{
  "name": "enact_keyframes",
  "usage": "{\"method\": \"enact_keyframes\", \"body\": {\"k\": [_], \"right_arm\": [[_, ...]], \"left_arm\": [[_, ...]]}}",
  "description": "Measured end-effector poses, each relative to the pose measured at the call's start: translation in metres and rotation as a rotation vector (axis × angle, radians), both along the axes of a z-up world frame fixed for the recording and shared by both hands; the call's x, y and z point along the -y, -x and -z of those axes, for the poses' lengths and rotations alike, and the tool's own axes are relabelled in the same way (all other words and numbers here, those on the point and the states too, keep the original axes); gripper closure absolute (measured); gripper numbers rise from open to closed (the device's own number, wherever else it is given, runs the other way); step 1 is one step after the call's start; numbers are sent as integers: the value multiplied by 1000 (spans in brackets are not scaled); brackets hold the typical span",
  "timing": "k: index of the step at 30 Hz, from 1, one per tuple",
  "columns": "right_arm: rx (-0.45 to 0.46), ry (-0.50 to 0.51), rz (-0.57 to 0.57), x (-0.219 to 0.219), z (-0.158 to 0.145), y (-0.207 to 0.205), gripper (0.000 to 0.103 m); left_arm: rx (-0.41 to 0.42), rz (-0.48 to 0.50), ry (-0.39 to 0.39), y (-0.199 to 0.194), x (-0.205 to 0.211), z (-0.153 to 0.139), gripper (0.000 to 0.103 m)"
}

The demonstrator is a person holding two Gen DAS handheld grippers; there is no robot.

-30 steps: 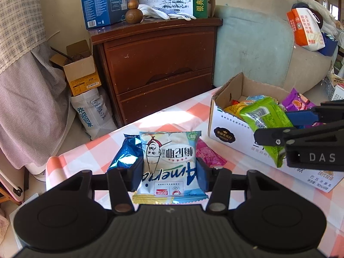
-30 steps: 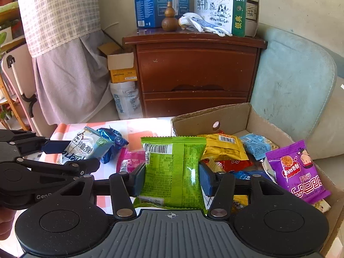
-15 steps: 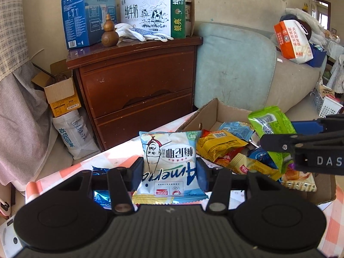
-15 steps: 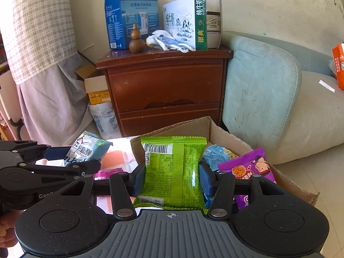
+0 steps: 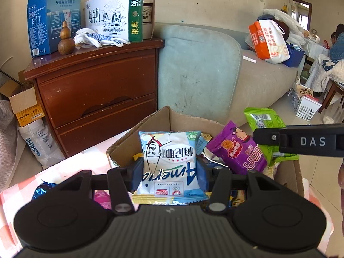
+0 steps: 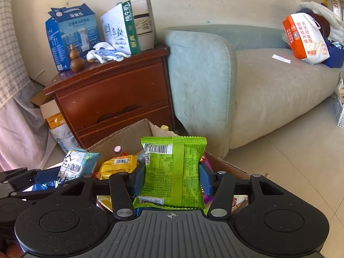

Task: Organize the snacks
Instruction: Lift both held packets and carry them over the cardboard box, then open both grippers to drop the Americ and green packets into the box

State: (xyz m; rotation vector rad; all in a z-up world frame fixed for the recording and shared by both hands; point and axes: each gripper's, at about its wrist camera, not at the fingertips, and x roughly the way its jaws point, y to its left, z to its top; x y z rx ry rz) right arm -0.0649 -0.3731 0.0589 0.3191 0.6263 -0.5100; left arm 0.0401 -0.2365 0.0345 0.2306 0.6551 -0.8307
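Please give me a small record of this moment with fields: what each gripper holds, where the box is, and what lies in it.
left gripper: shut on white and blue snack packet
right gripper: shut on green snack packet
cardboard box: on the checked tablecloth, open, below both packets
in box: purple snack packet, yellow snack packet, others partly hidden
outside box: blue foil packet, on the cloth

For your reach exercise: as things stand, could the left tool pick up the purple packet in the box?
Probably not yet. The left tool is shut on the white packet, so it has no free grip. The purple packet lies uncovered on top in the box, close ahead.
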Motion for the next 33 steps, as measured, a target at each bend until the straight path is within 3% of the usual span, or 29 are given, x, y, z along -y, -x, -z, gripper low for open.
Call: {"method": "enact_keyframes", "body": {"k": [9, 10, 12, 13, 14, 20, 26, 33], "right_arm": [[9, -23, 64, 22, 2, 10, 52], [8, -28, 63, 23, 3, 11, 52], [3, -38, 65, 24, 5, 11, 50], [0, -39, 69, 24, 5, 12, 50], [-5, -40, 67, 24, 5, 11, 48], [20, -48, 54, 19, 1, 10, 46], [37, -43, 11, 6, -2, 3, 41], [45, -43, -41, -12, -4, -13, 41]], "left_arm": [[-63, 133, -12, 33, 34, 18, 54], [-65, 144, -14, 36, 36, 20, 52], [-62, 147, -21, 41, 38, 20, 39], [-57, 139, -24, 41, 38, 18, 25], [-43, 122, -16, 41, 35, 15, 19], [-30, 70, -11, 32, 20, 3, 18], [13, -14, -73, 19, -3, 1, 17], [-6, -117, -108, -3, -36, -4, 16]]}}
